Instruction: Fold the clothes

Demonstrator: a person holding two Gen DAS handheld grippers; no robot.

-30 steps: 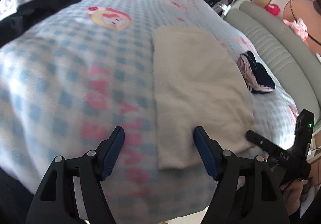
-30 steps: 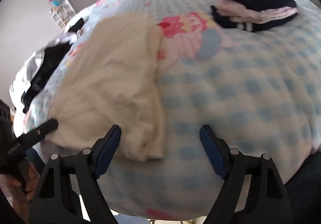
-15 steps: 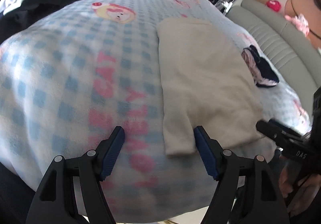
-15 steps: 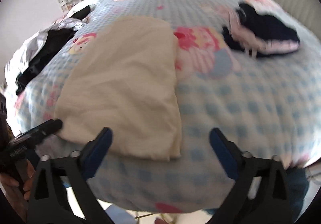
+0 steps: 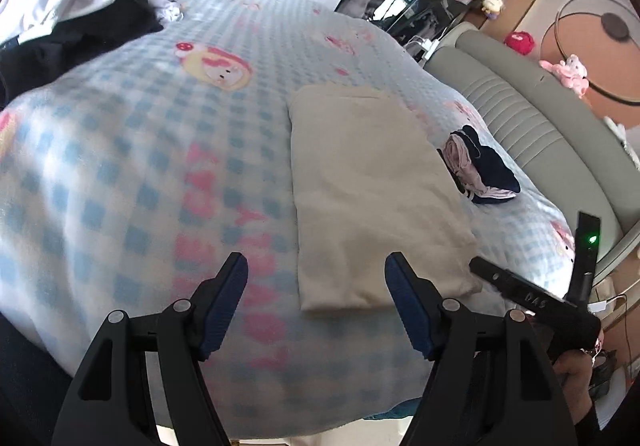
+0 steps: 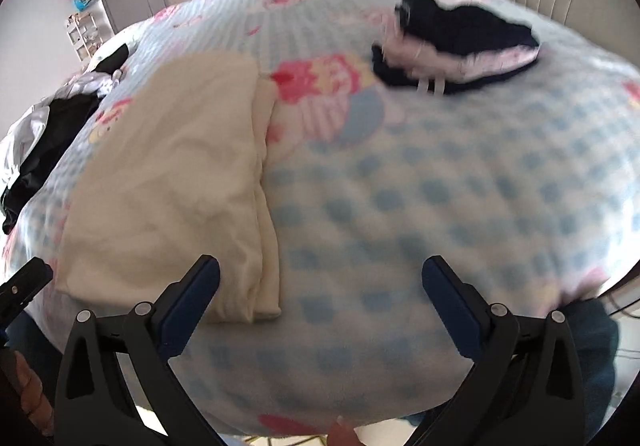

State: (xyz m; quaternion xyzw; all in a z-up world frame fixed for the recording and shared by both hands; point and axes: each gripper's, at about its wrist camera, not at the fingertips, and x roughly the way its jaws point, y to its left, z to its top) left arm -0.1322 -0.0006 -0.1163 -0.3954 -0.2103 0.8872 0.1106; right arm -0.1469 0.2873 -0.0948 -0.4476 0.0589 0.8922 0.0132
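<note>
Left wrist: left tool [image 5: 316, 282] wide open, empty, above cream garment [image 5: 368, 198].

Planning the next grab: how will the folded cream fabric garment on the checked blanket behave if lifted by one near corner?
The folded cream fabric garment looks soft and creased, so it would probably droop. Its stacked layers show at the near edge, so a one-corner lift may open the fold. It likely weighs little.

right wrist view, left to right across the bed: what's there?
Black and white clothes pile → cream folded garment → pink cartoon print on the blanket → navy and pink clothes bundle.
</note>
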